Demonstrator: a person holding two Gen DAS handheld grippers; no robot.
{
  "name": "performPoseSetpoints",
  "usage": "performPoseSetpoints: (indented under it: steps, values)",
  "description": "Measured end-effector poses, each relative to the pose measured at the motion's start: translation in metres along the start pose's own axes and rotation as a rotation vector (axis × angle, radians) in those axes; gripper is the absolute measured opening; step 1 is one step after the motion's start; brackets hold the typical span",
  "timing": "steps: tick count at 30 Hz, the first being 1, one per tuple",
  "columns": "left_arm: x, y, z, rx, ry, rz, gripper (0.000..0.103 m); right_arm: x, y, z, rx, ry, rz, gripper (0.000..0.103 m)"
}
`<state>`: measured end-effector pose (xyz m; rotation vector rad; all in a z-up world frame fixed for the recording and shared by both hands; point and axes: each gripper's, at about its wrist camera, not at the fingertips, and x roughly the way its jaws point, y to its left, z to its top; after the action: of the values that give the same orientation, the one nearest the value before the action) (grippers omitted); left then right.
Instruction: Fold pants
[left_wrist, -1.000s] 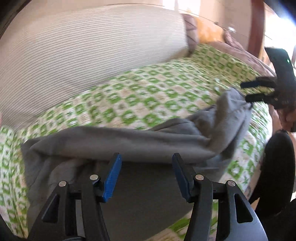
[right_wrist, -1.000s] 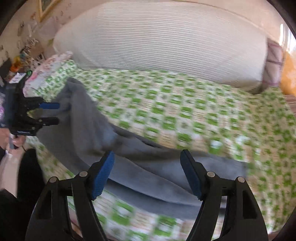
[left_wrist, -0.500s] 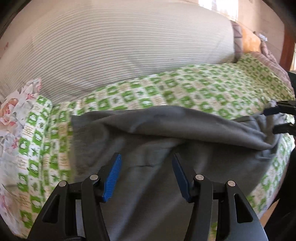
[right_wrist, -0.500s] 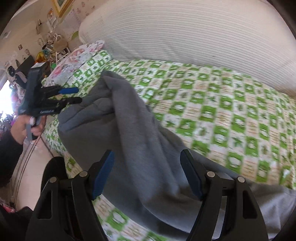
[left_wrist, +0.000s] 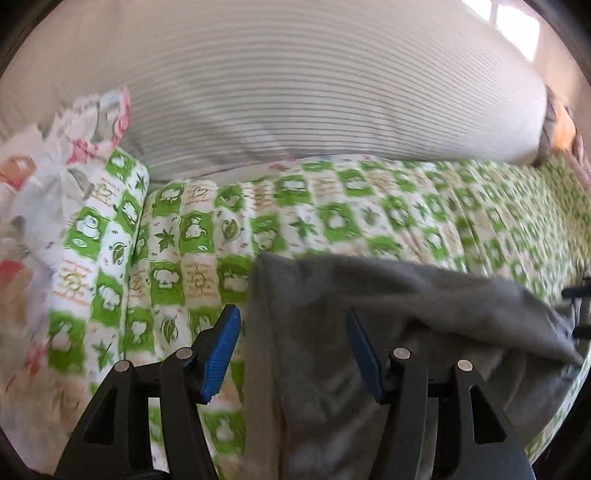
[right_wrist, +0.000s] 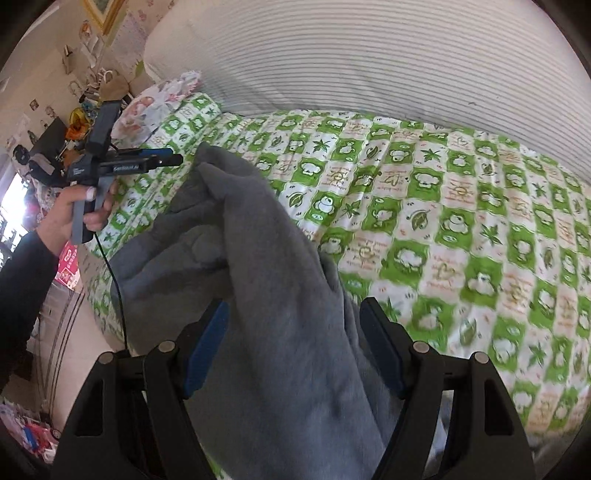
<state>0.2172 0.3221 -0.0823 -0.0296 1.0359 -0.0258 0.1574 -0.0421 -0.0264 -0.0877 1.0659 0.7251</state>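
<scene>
Pants (left_wrist: 388, 332): grey, heaped on green quilt (left_wrist: 332, 214) near front edge | change: my left tongs (left_wrist: 291, 347) swung left past the cloth edge, off it | both tongs spread, empty; right tongs (right_wrist: 291, 350) straddle the ridge | fold unfinished, regrasp needed.

Bed covered by a quilt (right_wrist: 461, 192) in green and white checks with leaf and frog prints; fills the middle and right of both views. Behind it, across the top of each frame, a large pale cushion (left_wrist: 314, 85) with fine horizontal stripes. Floral pillow (left_wrist: 40, 173) at the left edge of the left wrist view. Upper left of the right wrist view: cream wall (right_wrist: 44, 66) with small pictures pinned up, cluttered shelf (right_wrist: 77, 122) below. Bright window glare (left_wrist: 517, 26) upper right of the left wrist view. Pale floor (right_wrist: 62, 325) lower left.
</scene>
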Motion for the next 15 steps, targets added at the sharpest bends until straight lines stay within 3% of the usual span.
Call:
performPoseSetpoints:
  steps: [3, 10, 11, 12, 13, 15]
  values:
    - [0.021, 0.015, 0.009, -0.049, 0.029, -0.061, 0.060, 0.010, -0.006, 0.010, 0.033, -0.003, 0.026, 0.074]
    - [0.069, 0.022, 0.015, -0.085, 0.099, -0.102, 0.060, 0.040, -0.019, 0.018, 0.097, 0.040, 0.054, 0.074]
    - [0.071, 0.020, 0.013, -0.072, 0.093, -0.099, 0.059, 0.045, -0.019, 0.016, 0.099, 0.059, 0.064, 0.070]
    - [0.070, 0.017, 0.012, -0.051, 0.078, -0.090, 0.051, 0.048, -0.018, 0.015, 0.096, 0.070, 0.069, 0.057]
    - [0.068, 0.014, 0.010, -0.035, 0.064, -0.093, 0.029, 0.051, -0.017, 0.014, 0.089, 0.081, 0.072, 0.049]
    - [0.057, 0.011, 0.007, -0.022, 0.040, -0.115, 0.024, 0.049, -0.013, 0.012, 0.070, 0.080, 0.052, 0.024]
